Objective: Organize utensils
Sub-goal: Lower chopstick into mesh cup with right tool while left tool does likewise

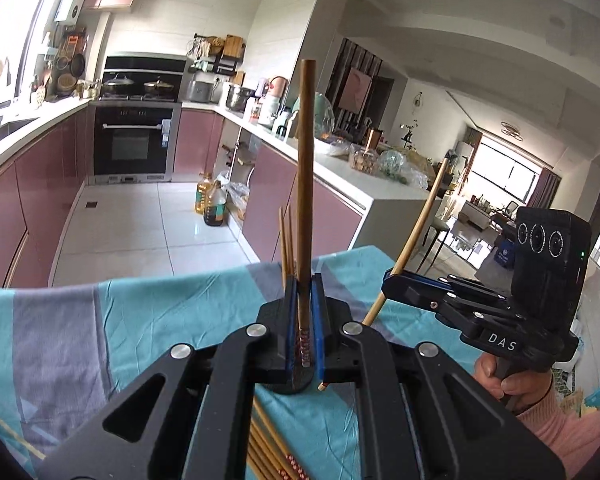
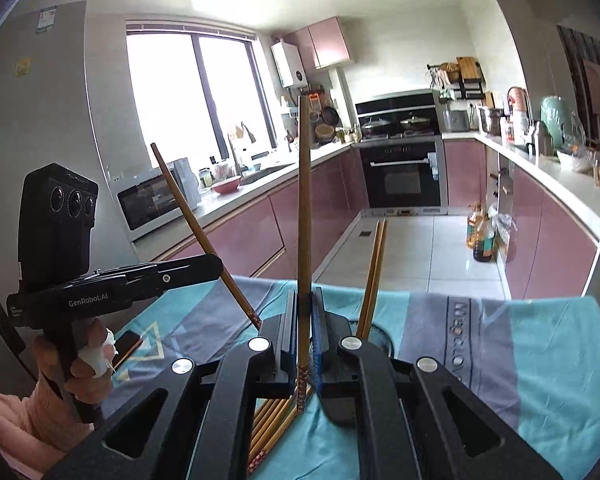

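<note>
My left gripper (image 1: 303, 286) is shut on a brown chopstick (image 1: 306, 184) that stands upright above the cloth-covered table (image 1: 148, 320). My right gripper (image 2: 305, 300) is shut on another chopstick (image 2: 304, 216), also upright. In the left wrist view the right gripper (image 1: 390, 282) holds its chopstick (image 1: 420, 224) slanted. In the right wrist view the left gripper (image 2: 216, 266) holds its chopstick (image 2: 196, 224) slanted. Several loose chopsticks (image 2: 274, 420) lie on the cloth below the grippers. A black round holder (image 2: 374, 334) with two chopsticks (image 2: 374, 272) standing in it sits just behind my right gripper.
The table carries a teal and grey cloth (image 2: 520, 332). Beyond its far edge is a tiled kitchen floor (image 1: 140, 224) with pink cabinets, an oven (image 1: 134, 140) and oil bottles (image 1: 210, 200). A cluttered counter (image 1: 360, 168) runs on the right.
</note>
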